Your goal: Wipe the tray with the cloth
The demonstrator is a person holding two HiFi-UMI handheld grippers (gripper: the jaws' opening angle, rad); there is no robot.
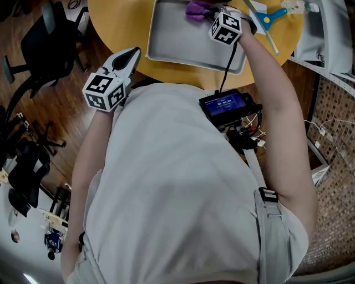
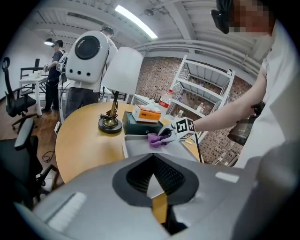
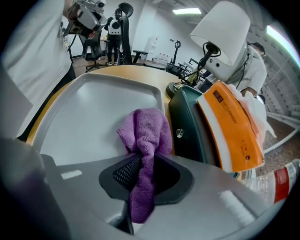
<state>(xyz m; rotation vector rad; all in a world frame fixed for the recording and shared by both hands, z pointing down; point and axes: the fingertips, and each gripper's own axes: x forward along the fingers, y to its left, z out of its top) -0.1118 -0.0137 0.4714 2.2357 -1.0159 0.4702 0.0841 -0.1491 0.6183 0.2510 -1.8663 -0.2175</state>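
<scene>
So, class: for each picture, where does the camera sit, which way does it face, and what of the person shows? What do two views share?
Head view: on the head, looking steeply down at shirt, both arms, left gripper, right gripper, tray.
Left gripper view: on the left gripper, facing across the table towards lamp and tray; own jaws, right arm.
Right gripper view: on the right gripper, pointing down at the tray; own jaws pinching the cloth.
Shared: both gripper views show tray, cloth, lamp.

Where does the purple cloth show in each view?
Head view: cloth at the top edge, at the far end of the tray.
Left gripper view: cloth small, mid-frame, on the tray.
Right gripper view: cloth centre, pinched in the right tool.
Shared landmark: the grey tray.
</scene>
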